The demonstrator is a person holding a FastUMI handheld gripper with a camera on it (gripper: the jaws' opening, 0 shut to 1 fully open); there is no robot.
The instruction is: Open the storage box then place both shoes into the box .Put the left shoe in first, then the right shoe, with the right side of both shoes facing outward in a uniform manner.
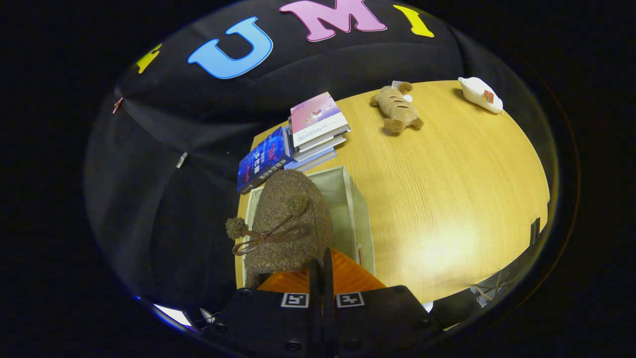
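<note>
A brown fuzzy shoe (290,219) with a thin bow and pom-poms hangs from my gripper (321,271). The two fingers are pressed almost together on the shoe's rim, so the gripper is shut on it. The shoe is over the open storage box (355,214), a pale fabric box on the wooden table, and hides most of the box's inside. The box's right wall and part of its far wall show past the shoe. Whether the shoe touches the box's floor is hidden.
A stack of books (318,127) and a blue book (262,161) lie just beyond the box. A plush toy (396,110) and a white packet (481,93) lie farther off on the wooden table (447,199), whose bare top stretches right of the box.
</note>
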